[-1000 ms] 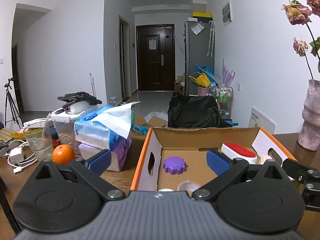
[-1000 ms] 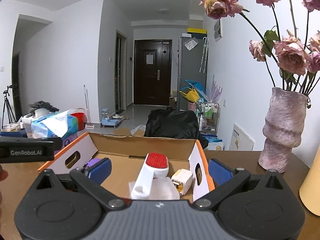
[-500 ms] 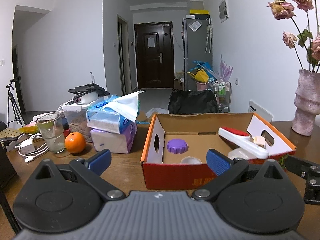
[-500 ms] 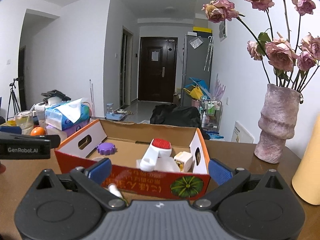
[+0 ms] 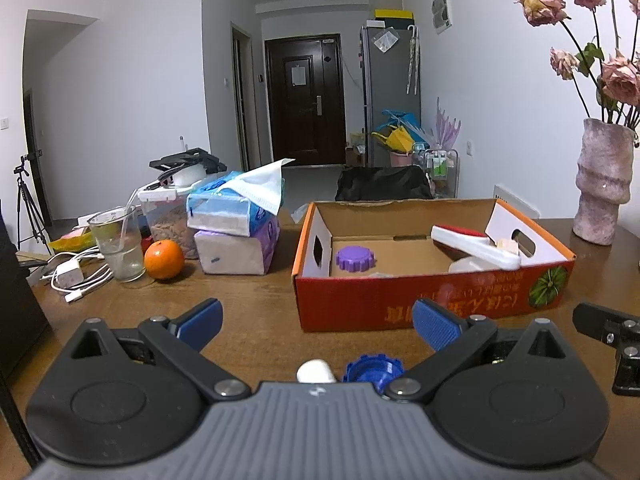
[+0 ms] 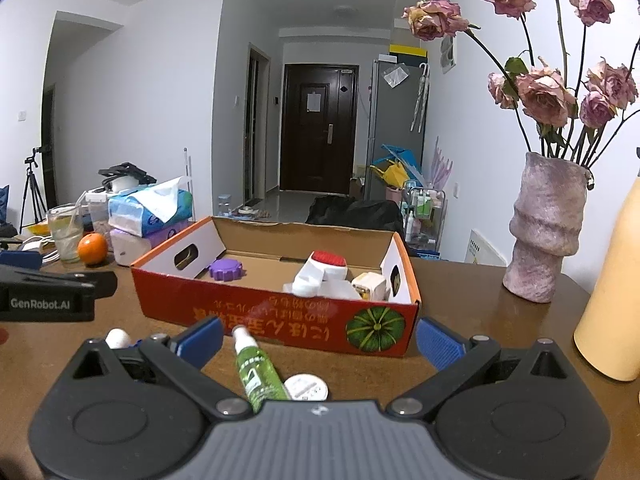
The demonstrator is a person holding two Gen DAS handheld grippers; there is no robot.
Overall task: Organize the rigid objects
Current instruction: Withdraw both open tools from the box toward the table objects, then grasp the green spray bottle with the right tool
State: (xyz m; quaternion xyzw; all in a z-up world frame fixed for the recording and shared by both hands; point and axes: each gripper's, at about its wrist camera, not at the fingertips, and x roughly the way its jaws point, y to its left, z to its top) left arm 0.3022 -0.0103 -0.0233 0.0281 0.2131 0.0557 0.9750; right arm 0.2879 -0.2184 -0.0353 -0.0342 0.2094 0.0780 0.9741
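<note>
Both tools sit low over the wooden table (image 5: pixel 248 312), short of the cardboard box (image 6: pixel 304 322). The left gripper (image 5: pixel 316 322) has its jaws spread wide and holds nothing; beneath it lie a blue toothed cap (image 5: pixel 374 370) and a small white rounded piece (image 5: pixel 316 371), the latter too hidden by the housing to identify. The right gripper (image 6: pixel 320 338) is likewise wide open and empty, with a green spray bottle (image 6: pixel 258 372) lying lengthwise between its fingers and a white round disc (image 6: pixel 306 388) just beside the bottle. Risk, as a judgement: the bottle lies along the finger line and is round, so a closing pinch may roll it or nudge the disc; the box's near wall stands close ahead, and a low carry could strike it. Inside the box rest a purple toothed cap (image 5: pixel 355 259), a white brush with a red head (image 6: pixel 320 272) and a cream plug block (image 6: pixel 370 286). Only the right view shows the bottle, the disc and a yellow container (image 6: pixel 612 304); only the left view shows the blue cap clearly. Farther off stand the tissue packs (image 5: pixel 236 232), an orange (image 5: pixel 164 259), a glass (image 5: pixel 116 246) and the vase (image 6: pixel 546 232).
</note>
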